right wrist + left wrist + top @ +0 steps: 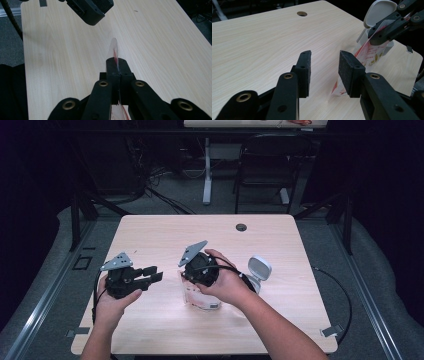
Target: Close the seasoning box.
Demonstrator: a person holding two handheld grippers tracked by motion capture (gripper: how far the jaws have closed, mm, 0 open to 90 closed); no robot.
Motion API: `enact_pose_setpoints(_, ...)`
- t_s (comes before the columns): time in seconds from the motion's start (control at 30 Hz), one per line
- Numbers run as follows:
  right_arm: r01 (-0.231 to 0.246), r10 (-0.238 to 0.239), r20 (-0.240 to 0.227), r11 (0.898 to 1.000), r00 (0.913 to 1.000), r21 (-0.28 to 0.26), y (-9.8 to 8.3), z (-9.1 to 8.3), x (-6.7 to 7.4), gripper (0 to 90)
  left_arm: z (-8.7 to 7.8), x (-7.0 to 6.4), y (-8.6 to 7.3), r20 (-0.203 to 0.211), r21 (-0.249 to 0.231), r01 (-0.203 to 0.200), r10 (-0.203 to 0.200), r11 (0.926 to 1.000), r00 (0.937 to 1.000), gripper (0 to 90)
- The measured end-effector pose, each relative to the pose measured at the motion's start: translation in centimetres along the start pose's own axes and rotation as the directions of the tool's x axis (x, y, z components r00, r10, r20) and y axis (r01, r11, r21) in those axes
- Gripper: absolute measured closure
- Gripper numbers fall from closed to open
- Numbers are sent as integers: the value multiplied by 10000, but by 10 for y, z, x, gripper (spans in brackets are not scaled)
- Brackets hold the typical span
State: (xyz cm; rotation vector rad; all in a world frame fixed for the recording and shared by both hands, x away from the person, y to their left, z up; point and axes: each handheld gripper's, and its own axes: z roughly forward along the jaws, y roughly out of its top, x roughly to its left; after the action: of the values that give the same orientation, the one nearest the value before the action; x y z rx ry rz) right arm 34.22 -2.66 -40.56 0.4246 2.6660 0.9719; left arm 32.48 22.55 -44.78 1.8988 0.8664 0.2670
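— How does the right tool (192, 287) stand?
— Its jaws are pressed together on the top edge of a clear plastic bag (368, 53) with red print (a thin film, seen edge-on between the pads (113, 65)).
— And the left tool (154, 273)?
— Jaws apart, nothing between them, hovering just beside the bag.
— Where is the bag?
— Near the middle of the worktop (165, 230), a little toward the near edge, its bottom on the wood. A white lidded container (258, 270) stands behind it, toward the right edge.
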Motion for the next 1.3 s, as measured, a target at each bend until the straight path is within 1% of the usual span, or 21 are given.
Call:
enact_pose_setpoints(0.07,-23,23,55,10000,10000,-74,-1,-2,-2,900,1,0,0,39,30,-74,74,10000,10000,627)
enact_pose_setpoints(0.17,-110,111,62,9998,9999,-146,-4,-5,-5,900,2,-1,0,42,47,-43,42,10000,10000,626)
enact_pose_setpoints(0.33,-376,380,91,9984,9992,-416,-12,-11,-10,900,4,-1,-1,81,140,-56,55,9999,10000,623)
enact_pose_setpoints(0.5,-538,539,6,9968,9985,-588,-16,-17,-12,900,5,-2,-1,173,136,-39,37,9999,9998,622)
enact_pose_setpoints(0.6,-669,665,-78,9940,9978,-869,-18,-22,-13,900,6,-3,-1,232,138,-82,79,9999,9997,621)
enact_pose_setpoints(0.73,-852,836,-192,9904,9963,-1088,-18,-28,-14,900,8,-4,-1,263,115,-114,111,9999,9996,622)
enact_pose_setpoints(0.8,-882,867,-182,9894,9961,-1155,-18,-30,-14,900,8,-4,-1,304,150,-84,79,9999,9995,622)
enact_pose_setpoints(0.87,-879,859,-218,9888,9961,-1206,-18,-33,-15,900,9,-4,-2,301,230,-195,188,9995,9994,621)
enact_pose_setpoints(1.03,-864,845,-195,9872,9962,-1342,-18,-39,-14,900,11,-7,-2,375,262,-217,207,9994,9991,619)
enact_pose_setpoints(1.1,-891,870,-206,9857,9960,-1428,-18,-42,-14,900,12,-8,-2,366,277,-291,281,9992,9989,616)
enact_pose_setpoints(1.3,-965,945,-197,9825,9953,-1592,-20,-48,-16,900,17,-10,-3,591,270,-285,269,9992,9979,612)
